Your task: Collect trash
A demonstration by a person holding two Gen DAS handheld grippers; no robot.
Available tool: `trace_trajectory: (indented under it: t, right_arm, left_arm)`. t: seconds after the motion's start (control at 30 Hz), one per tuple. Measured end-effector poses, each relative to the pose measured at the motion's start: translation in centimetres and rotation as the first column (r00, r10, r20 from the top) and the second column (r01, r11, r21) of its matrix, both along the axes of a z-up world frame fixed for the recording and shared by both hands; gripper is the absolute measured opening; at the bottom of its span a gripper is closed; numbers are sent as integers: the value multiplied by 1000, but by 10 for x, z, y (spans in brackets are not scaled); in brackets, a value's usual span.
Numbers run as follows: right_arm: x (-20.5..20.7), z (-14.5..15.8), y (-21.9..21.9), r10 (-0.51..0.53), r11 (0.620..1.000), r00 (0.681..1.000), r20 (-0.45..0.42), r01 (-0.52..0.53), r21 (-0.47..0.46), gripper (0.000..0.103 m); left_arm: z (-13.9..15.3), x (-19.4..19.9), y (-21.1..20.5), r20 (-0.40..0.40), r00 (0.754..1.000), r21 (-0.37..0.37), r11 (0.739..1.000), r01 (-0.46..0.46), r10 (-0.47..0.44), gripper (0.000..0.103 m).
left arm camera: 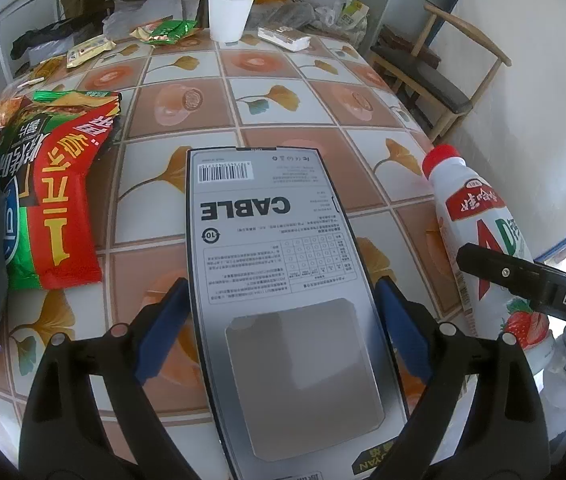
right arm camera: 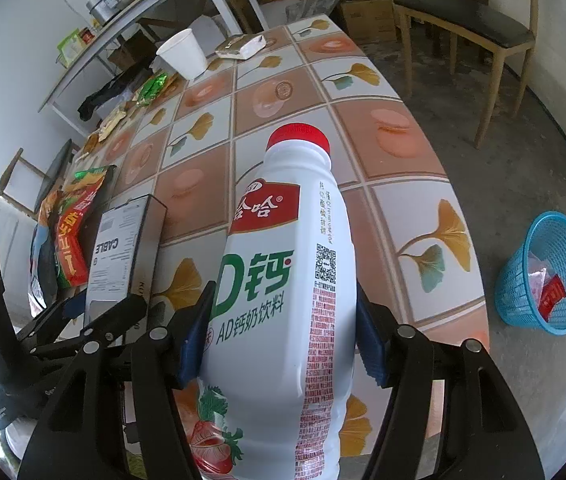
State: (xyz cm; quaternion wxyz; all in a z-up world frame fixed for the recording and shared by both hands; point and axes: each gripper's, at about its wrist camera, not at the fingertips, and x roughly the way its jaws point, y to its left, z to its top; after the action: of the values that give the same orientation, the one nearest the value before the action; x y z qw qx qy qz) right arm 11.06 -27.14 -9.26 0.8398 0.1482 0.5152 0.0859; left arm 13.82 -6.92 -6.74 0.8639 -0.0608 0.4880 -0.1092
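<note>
A grey flat box [left arm camera: 267, 240] printed CABLE lies lengthwise between the blue pads of my left gripper [left arm camera: 281, 282], which touch both its long edges; its near end reaches out past the table edge. The right wrist view shows the same box [right arm camera: 117, 256] at the left. A white AD milk-drink bottle [right arm camera: 283, 240] with a red cap is clamped at mid-body by my right gripper [right arm camera: 285, 292], cap pointing away over the tiled table [right arm camera: 403, 208]. From the left wrist view the bottle [left arm camera: 479, 216] sits at the right with a black finger [left arm camera: 503, 272] across it.
Red and green snack bags [left arm camera: 55, 184] lie left of the box. A paper cup [left arm camera: 229, 10], green wrappers [left arm camera: 167, 32] and a small flat packet [left arm camera: 283, 38] sit at the far end. A blue basket [right arm camera: 519, 280] with trash stands on the floor right of the table, wooden chairs [right arm camera: 471, 20] beyond.
</note>
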Motion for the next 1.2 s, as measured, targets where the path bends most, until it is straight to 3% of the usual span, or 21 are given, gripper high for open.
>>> trace_trajectory:
  t: [1.2]
  right_arm:
    - [-4,8,-7,-17,1000,1000,19,16,23,61]
  left_arm:
    - [20,-10,3,53,998,-58,998,-11,14,88]
